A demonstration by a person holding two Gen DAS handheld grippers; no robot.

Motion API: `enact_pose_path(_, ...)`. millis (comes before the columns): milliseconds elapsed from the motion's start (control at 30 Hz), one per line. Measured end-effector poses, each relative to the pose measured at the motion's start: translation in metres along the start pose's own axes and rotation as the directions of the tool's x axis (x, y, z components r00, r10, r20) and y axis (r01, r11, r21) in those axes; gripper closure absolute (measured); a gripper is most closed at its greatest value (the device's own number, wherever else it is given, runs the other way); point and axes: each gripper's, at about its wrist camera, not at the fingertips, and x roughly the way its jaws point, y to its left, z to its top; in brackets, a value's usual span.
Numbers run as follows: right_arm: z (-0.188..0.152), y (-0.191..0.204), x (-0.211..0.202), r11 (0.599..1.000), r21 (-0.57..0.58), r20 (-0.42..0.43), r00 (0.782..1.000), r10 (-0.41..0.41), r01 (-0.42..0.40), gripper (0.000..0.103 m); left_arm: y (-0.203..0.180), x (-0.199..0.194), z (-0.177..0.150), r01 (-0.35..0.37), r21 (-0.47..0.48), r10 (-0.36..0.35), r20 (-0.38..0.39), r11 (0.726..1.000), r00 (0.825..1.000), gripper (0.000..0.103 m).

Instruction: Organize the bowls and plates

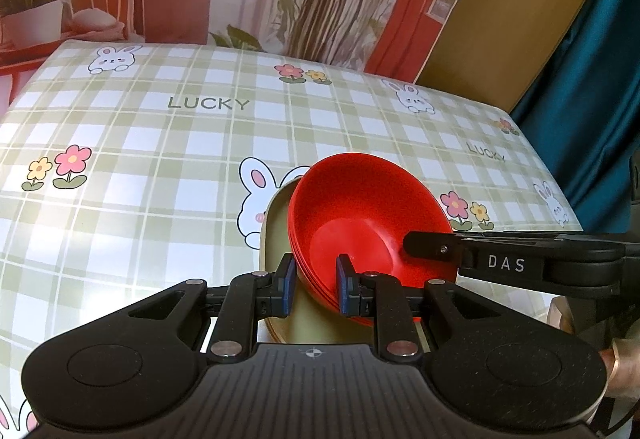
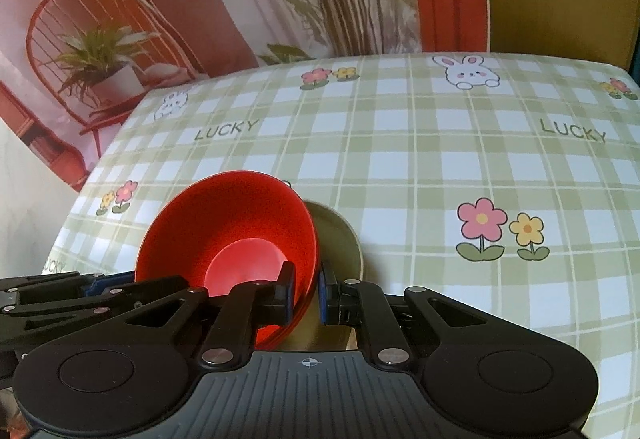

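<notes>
Red bowls [image 1: 360, 223], nested and tilted over the green plate [image 1: 280, 235] on the checked tablecloth [image 1: 160, 143], are pinched at opposite rims by my left gripper [image 1: 314, 289] and right gripper [image 2: 306, 293]; I should lower both evenly

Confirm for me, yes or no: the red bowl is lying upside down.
No. The red bowl shows its open inside, tilted against the green plate.
</notes>
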Motion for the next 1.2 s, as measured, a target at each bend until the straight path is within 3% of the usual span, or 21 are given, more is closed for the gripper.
enact_pose_path(233,0.0,0.0,0.0,1.0,0.004,-0.007,1.0,0.003,-0.003,0.092,-0.003,0.0,0.0,-0.023,0.005,0.023,-0.005,1.0,1.0,0.08)
enact_pose_path(400,0.002,-0.002,-0.008,1.0,0.014,0.016,1.0,-0.004,0.004,0.082,-0.004,-0.012,0.007,-0.047,0.025,0.046,0.014,0.999,0.999,0.078)
enact_pose_path(633,0.005,-0.019,-0.03,0.999,0.053,0.071,0.997,-0.012,0.008,0.076,-0.016,-0.044,0.02,-0.08,0.076,0.071,0.114,0.994,0.991,0.055)
enact_pose_path(800,0.008,-0.028,-0.055,0.998,0.065,0.148,0.989,-0.025,0.016,0.07,-0.022,-0.078,0.032,-0.116,0.11,0.089,0.231,0.987,0.969,0.042)
enact_pose_path(967,0.013,-0.031,-0.088,0.998,0.052,0.233,0.972,-0.035,0.024,0.045,-0.025,-0.115,0.044,-0.114,0.125,0.067,0.33,0.986,0.942,0.023)
enact_pose_path(1200,0.016,-0.023,-0.14,0.999,-0.01,0.367,0.93,-0.029,0.035,0.01,-0.049,-0.162,0.048,-0.225,0.177,0.122,0.457,0.958,0.881,0.019)
